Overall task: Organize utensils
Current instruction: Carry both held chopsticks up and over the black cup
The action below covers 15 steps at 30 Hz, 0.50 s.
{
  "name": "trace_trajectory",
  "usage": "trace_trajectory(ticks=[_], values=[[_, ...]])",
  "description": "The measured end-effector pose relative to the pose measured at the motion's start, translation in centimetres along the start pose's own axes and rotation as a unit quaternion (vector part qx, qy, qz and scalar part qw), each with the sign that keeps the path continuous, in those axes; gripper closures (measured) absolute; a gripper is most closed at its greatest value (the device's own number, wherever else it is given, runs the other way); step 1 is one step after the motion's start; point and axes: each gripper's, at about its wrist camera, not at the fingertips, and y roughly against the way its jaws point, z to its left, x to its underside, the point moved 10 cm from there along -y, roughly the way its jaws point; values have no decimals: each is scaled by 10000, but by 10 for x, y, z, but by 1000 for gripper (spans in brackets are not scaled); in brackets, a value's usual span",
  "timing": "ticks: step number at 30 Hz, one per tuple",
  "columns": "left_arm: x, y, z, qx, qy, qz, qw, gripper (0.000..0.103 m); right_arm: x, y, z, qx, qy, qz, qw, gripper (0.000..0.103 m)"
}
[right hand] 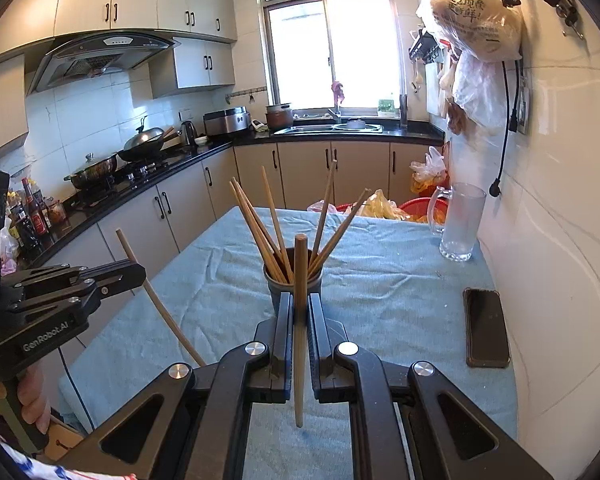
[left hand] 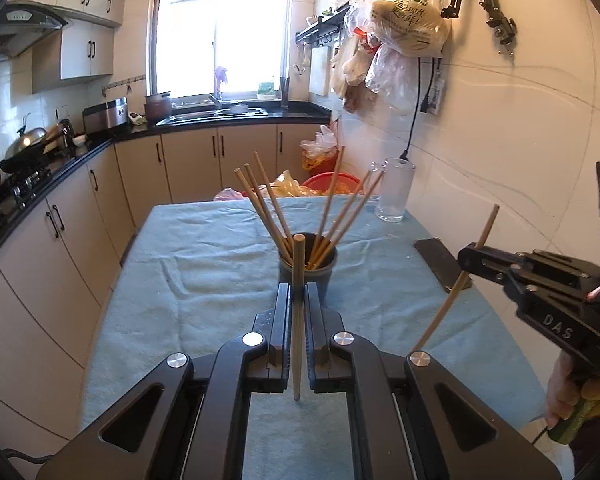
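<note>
Now each gripper pinches one chopstick. The left gripper (left hand: pixel 298 300) has its jaws pressed on a chopstick (left hand: pixel 298 320) that stands nearly upright, long axis vertical, with the cup (left hand: pixel 308 268) just beyond the jaws, straight ahead on the blue cloth (left hand: pixel 180 264). The right gripper (right hand: pixel 298 312) likewise clamps an upright chopstick (right hand: pixel 299 332), the cup again dead ahead. Seven or so chopsticks already fan out of the cup. Neither gripper looks clearly nearer; each likely needs to go forward, then down into the cup's mouth.
</note>
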Motion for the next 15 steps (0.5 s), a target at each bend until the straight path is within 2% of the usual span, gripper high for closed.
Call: trace_trajectory(ticks=[15], values=[[-25,-17,16,-17,98,126,9999,97,-42,-22,-3,-209,-106,46,9997,96]])
